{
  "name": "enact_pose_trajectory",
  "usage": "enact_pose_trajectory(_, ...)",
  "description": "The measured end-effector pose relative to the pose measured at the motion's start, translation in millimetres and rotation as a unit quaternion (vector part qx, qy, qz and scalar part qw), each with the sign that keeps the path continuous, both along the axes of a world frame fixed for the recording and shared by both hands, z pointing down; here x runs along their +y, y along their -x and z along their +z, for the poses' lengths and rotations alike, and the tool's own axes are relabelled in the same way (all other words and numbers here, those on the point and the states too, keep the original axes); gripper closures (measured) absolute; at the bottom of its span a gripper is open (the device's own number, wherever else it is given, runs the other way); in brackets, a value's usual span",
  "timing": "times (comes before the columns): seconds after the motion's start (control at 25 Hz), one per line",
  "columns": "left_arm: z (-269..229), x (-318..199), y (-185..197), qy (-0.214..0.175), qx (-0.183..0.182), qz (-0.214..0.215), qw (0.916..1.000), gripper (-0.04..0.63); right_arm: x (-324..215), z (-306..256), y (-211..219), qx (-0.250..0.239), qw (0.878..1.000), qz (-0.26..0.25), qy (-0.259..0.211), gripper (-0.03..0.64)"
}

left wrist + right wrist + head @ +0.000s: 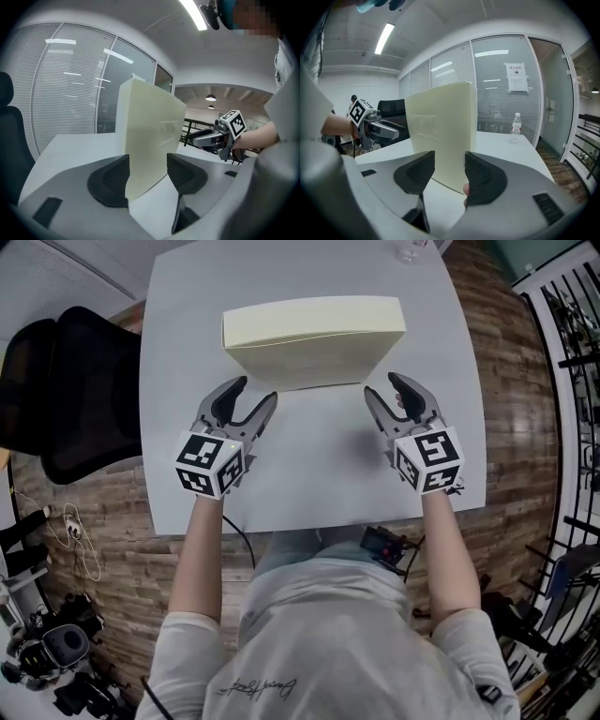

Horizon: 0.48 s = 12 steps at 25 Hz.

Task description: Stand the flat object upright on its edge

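Flat object (314, 343): stands up on its long edge, near the far side of the white bench (309, 474). Pale cream, like a thin box, with its wide face turned toward the person.

Left gripper (256, 392): held low over the bench, just in front of the near left corner of the flat object. Fingers (110, 180) spread wide, pinching nothing. Left gripper view: looks past the gap at the left side edge of the flat object, with neither pad pressing on it.

Right gripper (382, 384): held the same way at the near right corner, pointing a little down. Fingers (485, 178) spread too, with nothing pinched. Right gripper view: shows the right side edge beyond the gap.

Black chair (66, 399): beside the bench on the left. Small clear bottle (516, 124): upright at the far end of the bench, well apart from the flat object.
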<state>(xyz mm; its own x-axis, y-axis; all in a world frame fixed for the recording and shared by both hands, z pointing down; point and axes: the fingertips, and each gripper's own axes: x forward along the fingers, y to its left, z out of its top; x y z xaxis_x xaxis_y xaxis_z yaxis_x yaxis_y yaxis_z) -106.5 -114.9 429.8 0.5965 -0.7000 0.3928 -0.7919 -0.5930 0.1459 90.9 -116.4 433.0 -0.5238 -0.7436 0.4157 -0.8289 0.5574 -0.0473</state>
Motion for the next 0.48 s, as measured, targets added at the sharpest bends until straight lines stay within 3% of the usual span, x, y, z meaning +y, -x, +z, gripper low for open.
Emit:
enact_pose_trajectory(0.12, -12, 8, -7, -0.001, 0.003, 0.0, 1.0, 0.365, 13, -7, 3, 0.0, 1.0, -0.006, -0.001, 0.431)
enact_pose_trajectory(0.36, -29, 23, -16, -0.014, 0.01, -0.006, 0.9998, 0.532, 35, -14, 8, 0.004, 1.0, -0.02, 0.004, 0.515)
enact_pose_trajectory(0.48, -35, 36, -24, -0.017, 0.011, -0.002, 0.9998, 0.571, 47, -17, 10, -0.005, 1.0, -0.029, 0.009, 0.549)
